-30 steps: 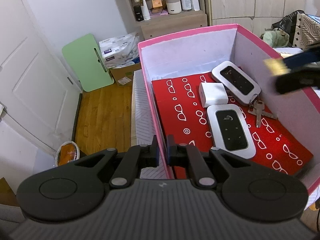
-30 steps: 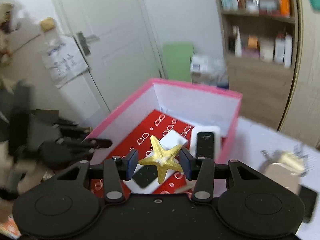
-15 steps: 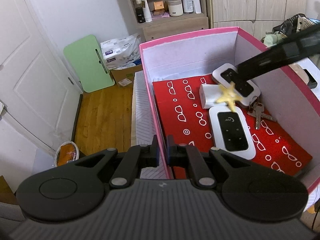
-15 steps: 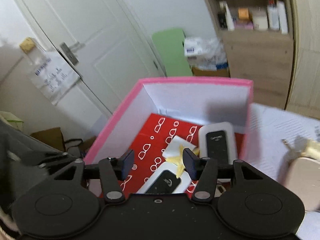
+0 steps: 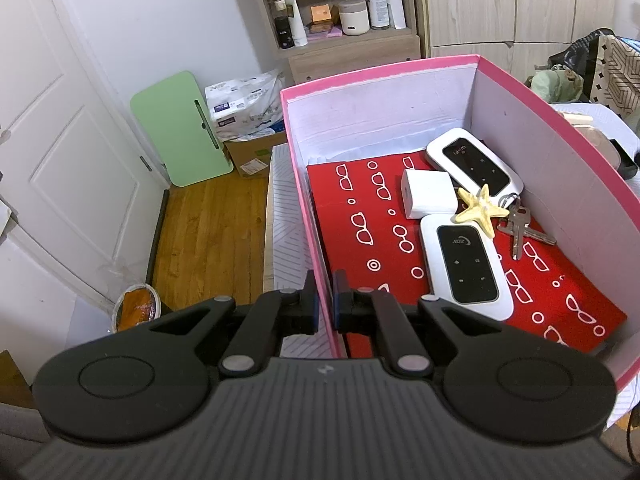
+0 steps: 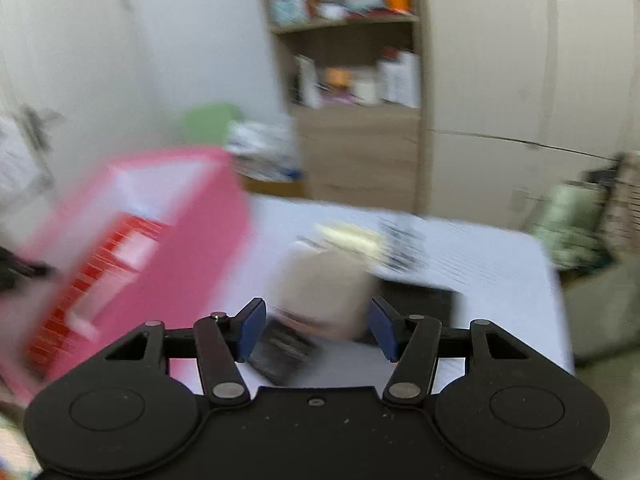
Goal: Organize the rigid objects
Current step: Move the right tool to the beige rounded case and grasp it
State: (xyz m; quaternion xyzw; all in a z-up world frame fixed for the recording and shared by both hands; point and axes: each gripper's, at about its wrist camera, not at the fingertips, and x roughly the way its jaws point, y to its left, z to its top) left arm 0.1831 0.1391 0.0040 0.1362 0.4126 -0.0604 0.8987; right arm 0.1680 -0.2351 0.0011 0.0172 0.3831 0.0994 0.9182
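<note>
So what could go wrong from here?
Two risks, I think. The left gripper has its jaws shut on the pink box wall, so any tug could tip the box and slide its contents. The starfish rests partly on a white router and against the keys, so it may shift. The right gripper, jaws open, is too blurred to judge further.

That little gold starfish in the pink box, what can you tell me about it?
The starfish is a small five-armed ornament, pale gold with a bumpy, slightly shiny surface; it looks rigid, though its material is unclear. It lies loose inside the pink box, no gripper on it. It rests partly on the top edge of the nearer white router, beside the white charger cube, with one arm reaching toward the keys.
</note>
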